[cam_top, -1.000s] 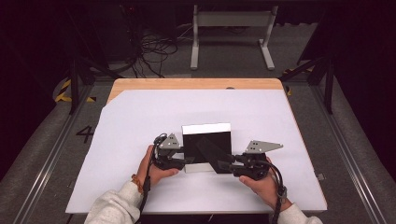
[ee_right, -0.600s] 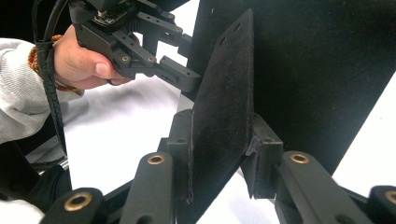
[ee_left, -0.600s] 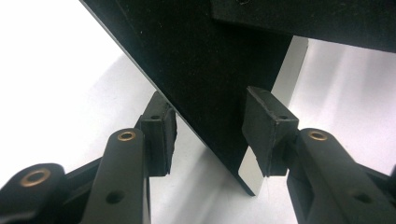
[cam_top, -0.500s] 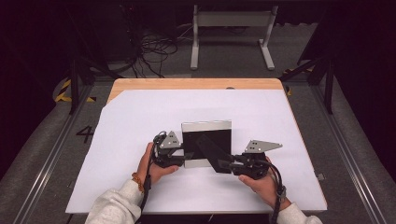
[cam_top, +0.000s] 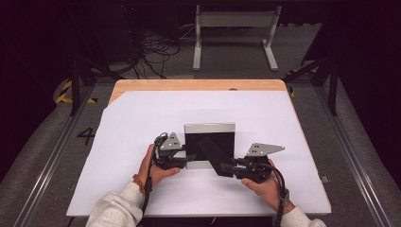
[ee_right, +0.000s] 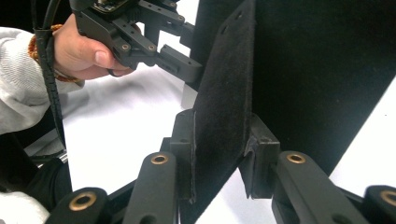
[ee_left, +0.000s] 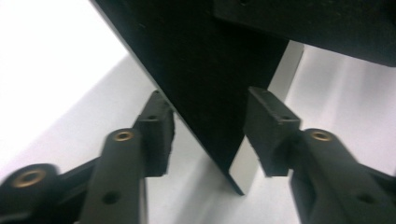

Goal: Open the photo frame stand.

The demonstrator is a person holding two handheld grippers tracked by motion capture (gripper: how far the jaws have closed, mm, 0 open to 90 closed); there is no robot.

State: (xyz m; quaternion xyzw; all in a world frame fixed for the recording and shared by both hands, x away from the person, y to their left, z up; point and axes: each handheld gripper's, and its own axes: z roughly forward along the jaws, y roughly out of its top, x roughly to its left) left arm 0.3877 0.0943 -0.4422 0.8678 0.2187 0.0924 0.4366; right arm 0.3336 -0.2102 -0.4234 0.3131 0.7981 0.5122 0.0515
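Observation:
A square picture frame [cam_top: 210, 128], black-backed with a silvery rim, lies on the white sheet near the table's front. Its black stand flap [cam_top: 215, 153] angles out from the back toward the lower right. My left gripper [cam_top: 189, 157] is shut on the frame's lower left edge. In the left gripper view, the pads [ee_left: 156, 133] press both faces of the frame [ee_left: 210, 70]. My right gripper [cam_top: 231, 168] is shut on the flap's end. The right gripper view shows the flap [ee_right: 224, 93] edge-on between the pads [ee_right: 261, 149], with the frame's back [ee_right: 327, 70] behind it.
A white sheet [cam_top: 283, 123] covers most of the wooden table [cam_top: 198, 85]. Beyond the far edge are floor cables [cam_top: 156, 47] and a metal stand [cam_top: 234, 19]. Rails run along both sides. The other hand [ee_right: 84, 51] and left gripper [ee_right: 182, 63] are close by in the right gripper view.
The stand flap has swung out from the frame's back, drawn toward the lower right by my right gripper. The left gripper has stayed on the frame's left edge.

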